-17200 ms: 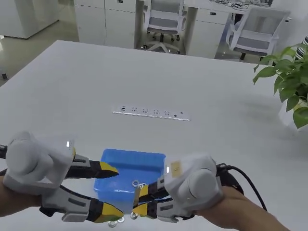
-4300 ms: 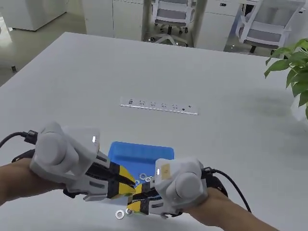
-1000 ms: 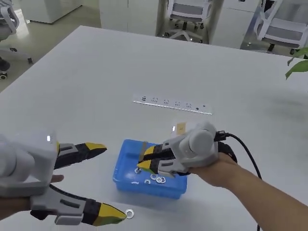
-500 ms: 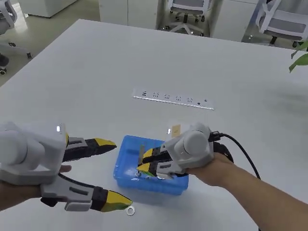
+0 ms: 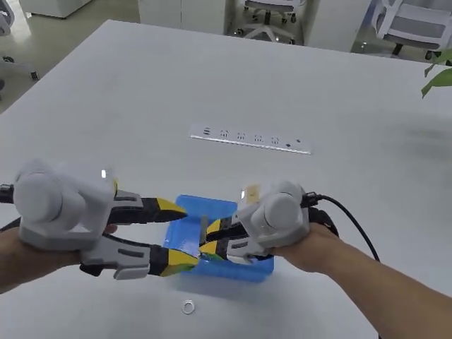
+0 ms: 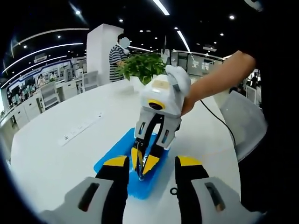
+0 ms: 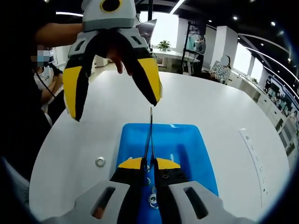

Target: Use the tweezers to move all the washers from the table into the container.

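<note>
My right gripper point(image 5: 212, 245) is shut on slim metal tweezers point(image 7: 150, 135) that point across the blue container point(image 5: 248, 267). No washer shows at the tweezer tips. Several washers point(image 7: 153, 199) lie in the container point(image 7: 191, 149) near the right jaws. One washer point(image 5: 187, 306) rests on the white table in front of the container, also seen as washer point(image 7: 100, 162) and washer point(image 6: 174, 191). My left gripper point(image 5: 176, 234) is open, its yellow-tipped jaws wide apart at the container's left edge, facing the right gripper point(image 6: 146, 162). From the right gripper view, the left gripper point(image 7: 112, 100) hangs open beyond the tweezers.
A white power strip point(image 5: 251, 138) lies flat on the table beyond the container. Plant leaves point(image 5: 439, 73) reach in at the far right edge. Office chairs point(image 5: 406, 25) stand behind the table. A cable point(image 5: 346, 219) trails from the right gripper.
The left gripper has moved right and inward until its open jaws reach the container's left side. The right gripper stays over the container with the tweezers. The head camera has tilted.
</note>
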Available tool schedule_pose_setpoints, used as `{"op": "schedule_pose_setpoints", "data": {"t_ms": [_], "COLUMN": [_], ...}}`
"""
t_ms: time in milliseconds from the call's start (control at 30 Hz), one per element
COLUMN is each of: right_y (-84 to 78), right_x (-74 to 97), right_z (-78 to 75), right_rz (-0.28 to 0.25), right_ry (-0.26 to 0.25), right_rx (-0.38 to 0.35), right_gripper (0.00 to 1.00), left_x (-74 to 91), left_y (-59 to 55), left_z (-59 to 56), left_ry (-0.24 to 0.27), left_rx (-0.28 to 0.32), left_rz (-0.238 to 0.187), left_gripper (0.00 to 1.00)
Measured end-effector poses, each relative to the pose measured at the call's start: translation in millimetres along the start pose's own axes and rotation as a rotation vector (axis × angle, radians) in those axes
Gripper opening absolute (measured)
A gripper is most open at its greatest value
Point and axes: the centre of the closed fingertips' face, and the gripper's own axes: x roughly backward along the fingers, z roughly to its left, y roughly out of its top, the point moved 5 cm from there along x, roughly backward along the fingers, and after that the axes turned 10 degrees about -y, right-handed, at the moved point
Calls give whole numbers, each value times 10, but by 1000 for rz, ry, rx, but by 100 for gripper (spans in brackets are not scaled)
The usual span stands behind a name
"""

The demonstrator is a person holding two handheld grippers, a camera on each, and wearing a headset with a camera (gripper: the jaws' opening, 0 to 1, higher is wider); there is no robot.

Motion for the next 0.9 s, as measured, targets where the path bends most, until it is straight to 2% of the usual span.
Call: {"op": "schedule_pose_setpoints", "data": {"t_ms": [133,300,433,900], "right_y": [1,-1,1,10], "right_x": [3,2,6,6], "right_z": [2,4,6,11], "right_rz": [3,4,7,15], "right_ry": [4,7,10,11], "right_rx": [9,22,34,65], "right_gripper": [10,10,10,10], "left_x": [-35,-96,-140,-203], "left_y": [35,49,40,42], "left_z": [73,151,167,190], "left_ry": [-4,-18,-34,-48], "left_rx": [-36,-81,-104,-133], "left_rz": [12,46,66,81], "left_gripper": [31,24,20,7]}}
